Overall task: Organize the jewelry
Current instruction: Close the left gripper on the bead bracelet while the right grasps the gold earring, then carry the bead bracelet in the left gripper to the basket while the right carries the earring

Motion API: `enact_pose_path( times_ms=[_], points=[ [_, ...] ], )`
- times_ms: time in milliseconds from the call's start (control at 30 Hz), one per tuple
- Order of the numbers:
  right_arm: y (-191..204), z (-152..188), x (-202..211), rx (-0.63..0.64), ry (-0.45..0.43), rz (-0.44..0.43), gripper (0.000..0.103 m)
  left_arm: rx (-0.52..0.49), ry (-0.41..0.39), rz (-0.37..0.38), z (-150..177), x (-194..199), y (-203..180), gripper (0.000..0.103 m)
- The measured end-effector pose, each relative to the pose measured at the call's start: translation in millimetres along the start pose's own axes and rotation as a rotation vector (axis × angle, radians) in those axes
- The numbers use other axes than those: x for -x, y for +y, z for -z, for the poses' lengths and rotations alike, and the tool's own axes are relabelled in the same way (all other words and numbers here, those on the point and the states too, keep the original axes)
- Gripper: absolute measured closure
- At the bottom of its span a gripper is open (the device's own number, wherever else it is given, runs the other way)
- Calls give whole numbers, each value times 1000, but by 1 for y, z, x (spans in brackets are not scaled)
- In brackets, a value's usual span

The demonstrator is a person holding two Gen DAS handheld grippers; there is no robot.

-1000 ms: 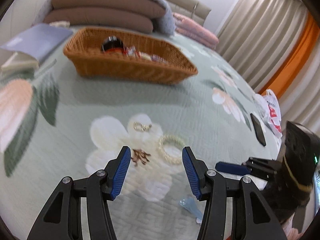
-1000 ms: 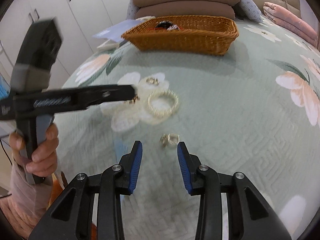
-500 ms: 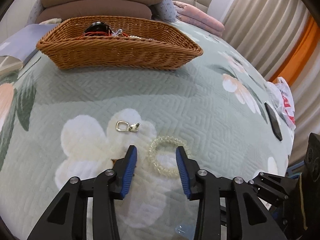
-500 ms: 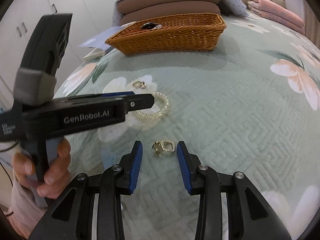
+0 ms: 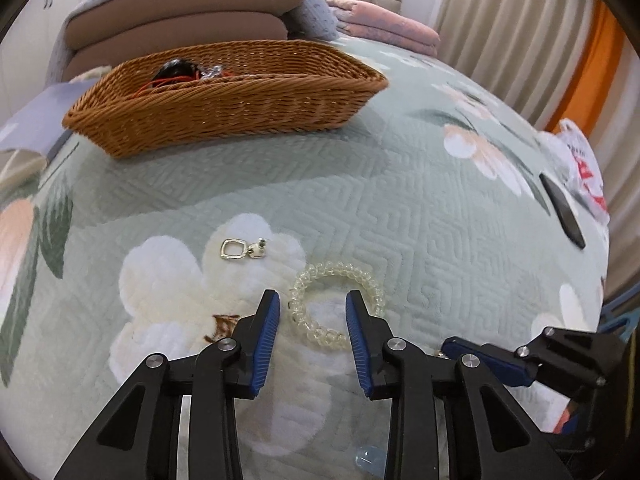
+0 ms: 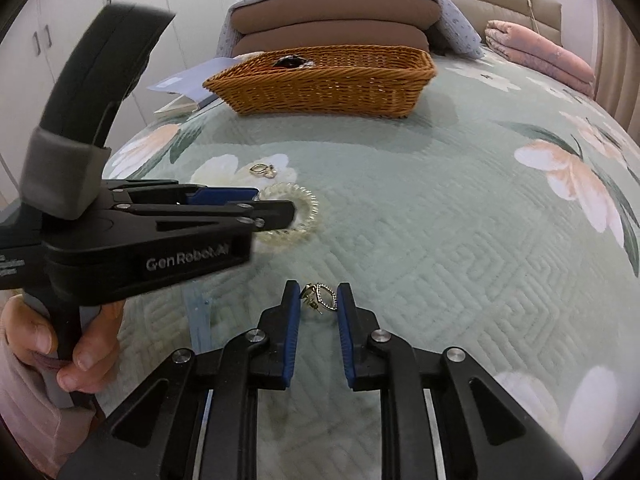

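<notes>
On the pale green quilted bedspread (image 6: 460,240) printed with white and peach flowers, the right gripper (image 6: 318,300) sits low near the bed's near edge, its blue-padded jaws narrowly parted on either side of a small gold diamond-shaped earring (image 6: 322,295). The earring lies on the cover between the pads; whether either pad touches it cannot be told.

Just beyond and to the left, the left gripper (image 5: 312,312) has its jaws set wider apart over a clear, pale yellow coiled bracelet (image 5: 334,306). The right pad lies over the bracelet's right side while the left pad stands just outside its left side, and the bracelet rests flat on a white flower. In the right wrist view the person's left hand (image 6: 56,340) grips this tool's handle.

A little farther on, on the same white flower, lies a second small gold square-loop earring (image 5: 240,249), apart from both tools.

Well beyond, toward the head of the bed, stands a rectangular brown wicker basket (image 5: 240,108) holding a dark round item with red cord (image 5: 178,72). Behind it are stacked brown cushions (image 6: 336,20) under a grey-blue cover.
</notes>
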State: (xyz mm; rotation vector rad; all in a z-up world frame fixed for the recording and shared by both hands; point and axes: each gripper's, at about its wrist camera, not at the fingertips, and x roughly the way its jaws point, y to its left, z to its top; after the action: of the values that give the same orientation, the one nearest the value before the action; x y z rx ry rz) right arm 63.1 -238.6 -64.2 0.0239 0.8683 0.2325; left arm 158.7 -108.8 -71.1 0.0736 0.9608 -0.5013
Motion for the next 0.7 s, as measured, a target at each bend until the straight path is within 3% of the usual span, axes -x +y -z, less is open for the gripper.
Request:
enact_pose_path(
  times_ms=[67, 100, 133, 433, 700],
  points=[
    [-7, 1, 2, -15, 0, -1, 83, -4, 5, 3, -1, -1, 0, 79],
    [-12, 1, 4, -29, -4, -7, 83, -3, 11, 1, -2, -3, 1, 91],
    [-15, 0, 6, -39, -7, -10, 83, 1, 13, 11, -2, -3, 2, 93],
    [-35, -25, 21, -50, -47, 18, 83, 28, -57, 69, -5, 17, 9, 93],
    [-38, -104, 37, 4, -151, 43, 83, -10, -148, 36, -47, 55, 17, 93]
  ],
)
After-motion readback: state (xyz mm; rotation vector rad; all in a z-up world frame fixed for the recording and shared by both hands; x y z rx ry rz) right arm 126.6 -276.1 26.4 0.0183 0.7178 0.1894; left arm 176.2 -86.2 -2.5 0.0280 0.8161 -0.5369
